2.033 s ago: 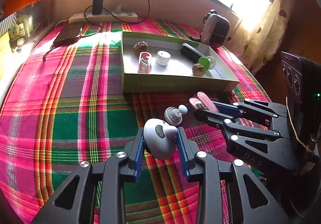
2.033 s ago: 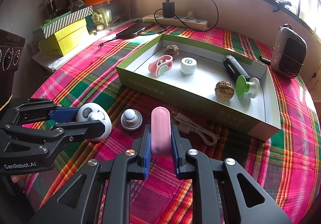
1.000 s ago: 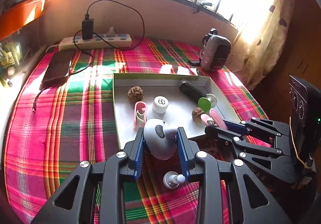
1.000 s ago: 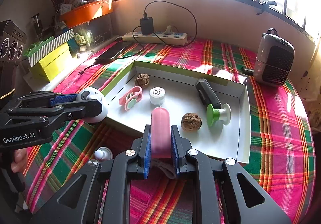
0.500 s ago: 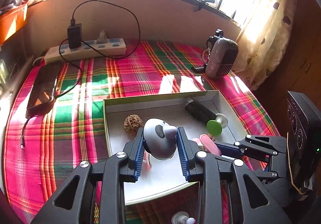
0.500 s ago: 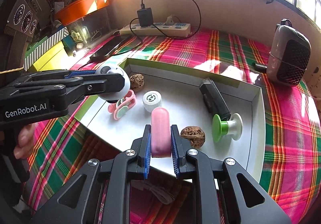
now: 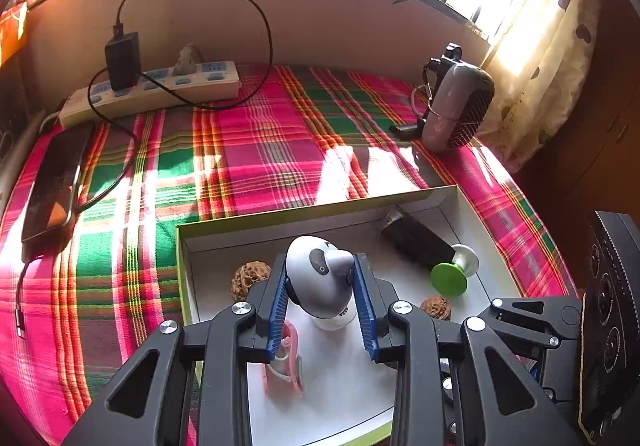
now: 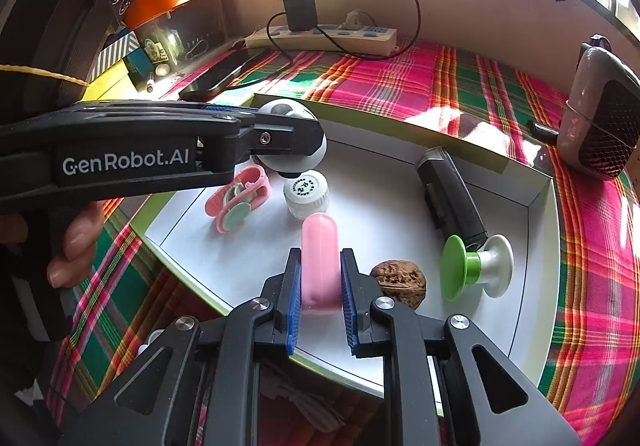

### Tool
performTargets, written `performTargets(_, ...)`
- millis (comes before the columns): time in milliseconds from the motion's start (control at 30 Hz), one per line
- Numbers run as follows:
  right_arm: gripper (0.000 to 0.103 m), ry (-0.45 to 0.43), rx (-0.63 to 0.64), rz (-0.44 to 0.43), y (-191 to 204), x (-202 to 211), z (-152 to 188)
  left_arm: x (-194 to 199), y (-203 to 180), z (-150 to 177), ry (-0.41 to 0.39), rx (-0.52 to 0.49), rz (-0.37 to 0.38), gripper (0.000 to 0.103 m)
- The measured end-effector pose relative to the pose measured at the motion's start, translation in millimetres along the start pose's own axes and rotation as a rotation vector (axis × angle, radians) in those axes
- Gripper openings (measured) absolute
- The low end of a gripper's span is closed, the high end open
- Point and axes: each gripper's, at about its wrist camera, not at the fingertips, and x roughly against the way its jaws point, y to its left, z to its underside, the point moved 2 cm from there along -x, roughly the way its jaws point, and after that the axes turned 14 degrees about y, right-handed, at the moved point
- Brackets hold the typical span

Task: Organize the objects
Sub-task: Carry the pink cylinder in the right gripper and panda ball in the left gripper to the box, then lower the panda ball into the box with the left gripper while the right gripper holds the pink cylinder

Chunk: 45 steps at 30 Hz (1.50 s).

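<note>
My left gripper point(image 7: 322, 282) is shut on a round white-and-grey gadget point(image 7: 320, 274), held above the green-edged box point(image 7: 280, 220). In the right wrist view that gadget point(image 8: 294, 138) hangs over the box's left part point(image 8: 532, 202), above a white jar point(image 8: 307, 194). My right gripper point(image 8: 320, 282) is shut on a pink capsule-shaped case point(image 8: 320, 258), also over the box. Inside the box lie a pink strap clip point(image 8: 236, 204), a black device point(image 8: 450, 194), a green-and-white suction knob point(image 8: 476, 266) and a walnut point(image 8: 398, 282). A second walnut point(image 7: 250, 280) lies near the far-left corner.
The box rests on a plaid cloth point(image 7: 260, 150). Behind it are a power strip with a charger point(image 7: 152, 86), a phone point(image 7: 56, 186) and a small grey heater point(image 7: 460, 110). A white cable point(image 8: 308, 402) lies in front of the box. A hand point(image 8: 76, 234) holds the left gripper.
Both grippers have carried their objects forward from the cloth in front of the box to above its inside. The small white knob on the cloth has dropped out of the left view.
</note>
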Motion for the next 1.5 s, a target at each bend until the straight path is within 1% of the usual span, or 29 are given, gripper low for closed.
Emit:
performTargets(233,0.019,0.007,0.009,0.0,-1,-3,-2,-13,2,-8,0.022,0.001,-0.004,0.029)
performTargets(300,0.019,0.008,0.01,-0.001,-1,-4,-3,-14,2,-10,0.021,0.0,-0.006,0.025)
performTargets(367,0.019,0.008,0.012,-0.001,-1,-4,-3,-16,3,-12,0.026,0.001,-0.011,0.024)
performTargets(1067,0.019,0.006,0.015,0.011,-1,-6,-5,-22,3,-12,0.038,-0.009,-0.024,0.023)
performTargets(1500,0.019,0.0,0.011,0.031,-2,-7,-5,-22,4,-12,0.037,-0.012,-0.053,0.023)
